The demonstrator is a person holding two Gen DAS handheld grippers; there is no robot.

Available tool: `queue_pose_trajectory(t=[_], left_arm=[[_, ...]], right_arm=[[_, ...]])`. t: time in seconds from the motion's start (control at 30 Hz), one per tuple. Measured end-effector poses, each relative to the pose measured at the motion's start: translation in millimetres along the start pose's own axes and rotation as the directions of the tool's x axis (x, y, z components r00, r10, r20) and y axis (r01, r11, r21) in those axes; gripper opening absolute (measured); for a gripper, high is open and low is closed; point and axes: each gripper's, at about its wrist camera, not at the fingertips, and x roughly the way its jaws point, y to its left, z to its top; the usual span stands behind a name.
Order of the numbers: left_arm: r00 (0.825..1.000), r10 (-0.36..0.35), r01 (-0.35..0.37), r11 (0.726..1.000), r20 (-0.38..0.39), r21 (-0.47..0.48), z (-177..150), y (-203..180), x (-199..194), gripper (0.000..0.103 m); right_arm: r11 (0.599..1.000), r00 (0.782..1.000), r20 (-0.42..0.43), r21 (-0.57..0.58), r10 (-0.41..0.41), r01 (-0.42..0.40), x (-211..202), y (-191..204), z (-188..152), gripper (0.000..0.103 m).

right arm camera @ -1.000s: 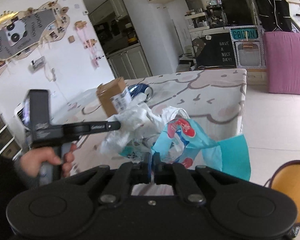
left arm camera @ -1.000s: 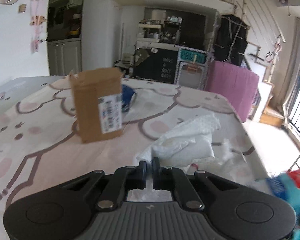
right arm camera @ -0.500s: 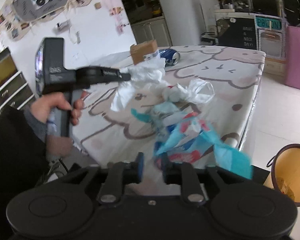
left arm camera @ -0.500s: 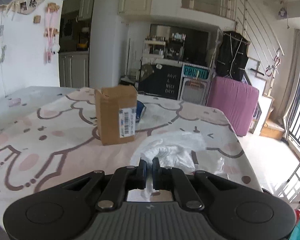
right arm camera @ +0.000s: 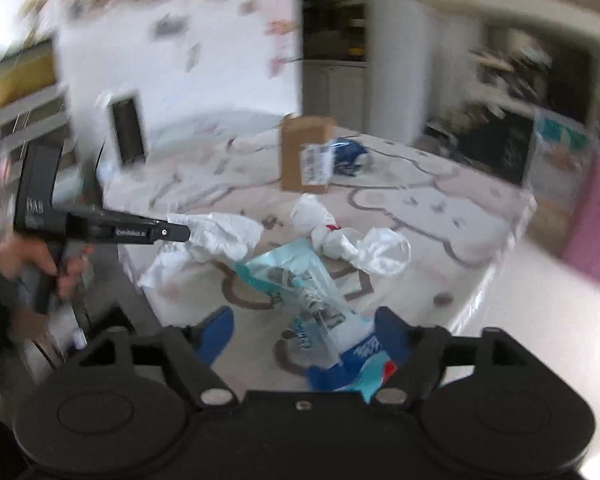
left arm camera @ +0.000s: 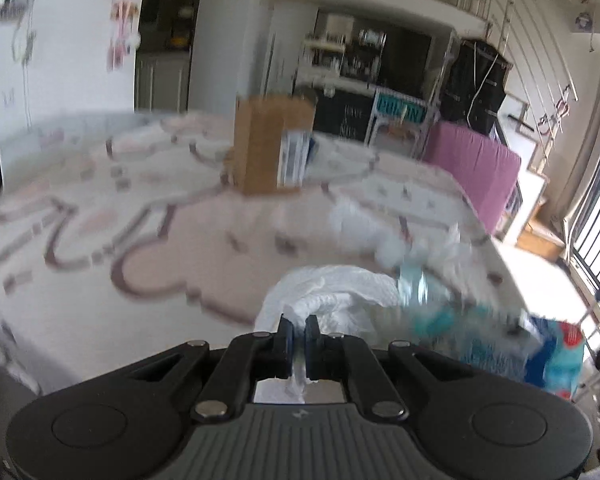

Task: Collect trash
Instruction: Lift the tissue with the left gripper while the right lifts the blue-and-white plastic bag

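Observation:
My left gripper (left arm camera: 298, 334) is shut on a crumpled white paper towel (left arm camera: 332, 294) and holds it above the near part of the table. The right wrist view shows that same left gripper (right arm camera: 184, 233) at left, with the paper towel (right arm camera: 220, 238) hanging from its tip. My right gripper (right arm camera: 304, 332) has its jaws opening wide. A teal and blue plastic wrapper (right arm camera: 308, 288) hangs loose between them, and its lower end lies near the right finger. A crumpled white plastic bag (right arm camera: 360, 242) lies on the patterned tablecloth (right arm camera: 440, 184) just beyond.
A brown cardboard box (right arm camera: 306, 156) stands upright farther back on the table, with a blue item (right arm camera: 350, 152) beside it. The table's edge (right arm camera: 496, 264) runs along the right above pale floor. A person's hand (right arm camera: 32, 258) holds the left gripper's handle. A purple block (left arm camera: 472, 162) stands beyond the table.
The right jaws, shut on the teal wrapper before, have spread wide and the wrapper now hangs loose. The left gripper has drawn back from the box, carrying the paper towel.

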Motion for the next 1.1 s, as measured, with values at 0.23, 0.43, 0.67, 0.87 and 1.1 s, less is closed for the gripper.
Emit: queue_pose_trajectory(t=[0.23, 0.43, 0.67, 0.87, 1.1], left_arm=[[0.998, -0.023, 0.022, 0.999, -0.05, -0.03, -24.7, 1.0, 13.0, 0.008], [1.0, 0.023, -0.023, 1.0, -0.01, -0.021, -26.5, -3.2, 6.5, 0.037], [0.998, 0.06, -0.06, 0.998, 0.011, -0.001, -23.9, -5.4, 11.0, 0.08], [0.997, 0.075, -0.075, 0.997, -0.011, 0.017, -22.3, 1.7, 35.6, 0.086], [0.999, 0.053, -0.053, 0.998, -0.001, 0.018, -19.4, -3.3, 35.8, 0.037]], right_arm=[[0.954, 0.977, -0.213, -0.294, -0.003, -0.061, 68.8, -7.9, -6.4, 0.086], [0.957, 0.969, -0.241, -0.29, -0.048, -0.024, 89.8, -19.3, -17.2, 0.082], [0.983, 0.968, -0.229, -0.173, -0.1, 0.061, 95.6, -36.6, -20.3, 0.051], [0.994, 0.972, -0.217, -0.081, -0.089, 0.073, 93.8, -47.3, -19.6, 0.03], [0.996, 0.975, -0.202, -0.01, -0.094, 0.094, 83.1, -45.0, -19.3, 0.022]])
